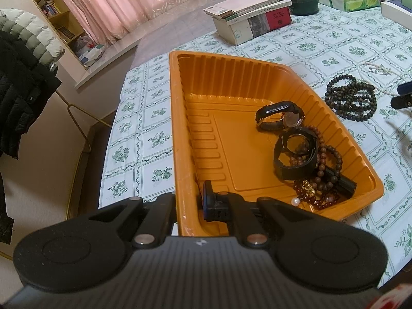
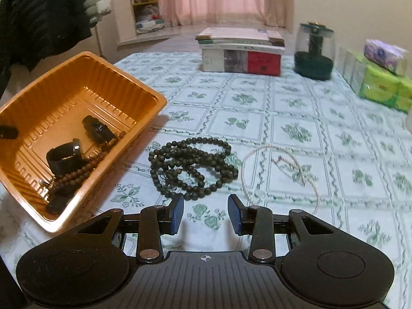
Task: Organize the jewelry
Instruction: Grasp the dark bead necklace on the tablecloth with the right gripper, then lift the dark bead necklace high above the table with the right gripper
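Jewelry is gathering in the orange tray (image 1: 180, 118), which is sitting on the patterned tablecloth (image 2: 296, 108) near the table's corner. The left gripper (image 1: 189, 206) is clamping the tray's near wall, jaws fully closed with the thin plastic rim pinched between them, apparently so the light tray is not sliding or tipping while pieces are being dropped in. Inside, crowding one end of the tray, two dark-strapped watches (image 1: 280, 116) are lying beside and partly over a string of brown beads (image 1: 324, 159) with a gold charm (image 1: 307, 188); a single pearl (image 1: 295, 201) is resting against the near wall. Outside the tray, a coil of dark beads (image 2: 193, 164) is lying just beside its long wall, and a pale thin necklace (image 2: 280, 170) is looping right next to that coil. The right gripper (image 2: 206, 215) is hovering just short of the dark beads, jaws partly open and holding nothing, only tablecloth showing between the pads. It is probably lining up to take the dark beads, the nearest loose piece; since the strand is coiled in several loops, a pinch on one loop may be trailing the rest, so lifting well above the rim looks wise.
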Demonstrator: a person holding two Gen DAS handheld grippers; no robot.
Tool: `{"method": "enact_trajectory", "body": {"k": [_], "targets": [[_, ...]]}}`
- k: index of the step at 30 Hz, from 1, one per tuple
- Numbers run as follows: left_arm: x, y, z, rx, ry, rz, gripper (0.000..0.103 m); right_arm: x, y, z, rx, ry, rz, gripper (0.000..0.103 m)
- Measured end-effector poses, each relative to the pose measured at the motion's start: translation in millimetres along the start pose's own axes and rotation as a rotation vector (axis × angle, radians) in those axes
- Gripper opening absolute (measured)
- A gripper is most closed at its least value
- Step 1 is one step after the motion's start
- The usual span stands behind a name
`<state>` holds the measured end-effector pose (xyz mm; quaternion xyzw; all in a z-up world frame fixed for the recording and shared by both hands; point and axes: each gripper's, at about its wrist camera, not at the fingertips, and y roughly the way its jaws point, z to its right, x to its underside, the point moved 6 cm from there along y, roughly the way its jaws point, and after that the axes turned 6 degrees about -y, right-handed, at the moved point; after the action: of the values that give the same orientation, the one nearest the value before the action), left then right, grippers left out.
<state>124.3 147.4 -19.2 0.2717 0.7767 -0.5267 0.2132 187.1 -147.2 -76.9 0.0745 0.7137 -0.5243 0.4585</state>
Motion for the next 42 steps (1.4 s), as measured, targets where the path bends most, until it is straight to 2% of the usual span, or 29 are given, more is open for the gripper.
{"method": "enact_trajectory", "body": {"k": [7, 11, 13, 18, 29, 31, 42], "targets": [[1, 1, -1, 0.003, 0.000, 0.000, 0.004, -17, 21, 6, 0.051, -0.188, -0.012, 0.038], [1, 1, -1, 0.005, 0.001, 0.000, 0.004, -21, 41, 7, 0.052, -0.309, -0.058, 0.037], [1, 2, -1, 0.006, 0.001, 0.000, 0.004, -21, 49, 5, 0.052, -0.372, -0.080, 0.029], [1, 2, -1, 0.005, 0.001, 0.000, 0.004, -18, 65, -4, 0.053, -0.467, -0.101, 0.024], [1, 2, -1, 0.005, 0.000, 0.000, 0.004, -13, 82, -16, 0.089, -0.580, -0.108, 0.017], [1, 2, -1, 0.005, 0.001, 0.000, 0.004, -13, 82, -17, 0.102, -0.591, -0.104, 0.007], [1, 2, -1, 0.005, 0.002, 0.000, 0.004, -40, 42, -20, 0.149, -0.598, 0.016, 0.007]]}}
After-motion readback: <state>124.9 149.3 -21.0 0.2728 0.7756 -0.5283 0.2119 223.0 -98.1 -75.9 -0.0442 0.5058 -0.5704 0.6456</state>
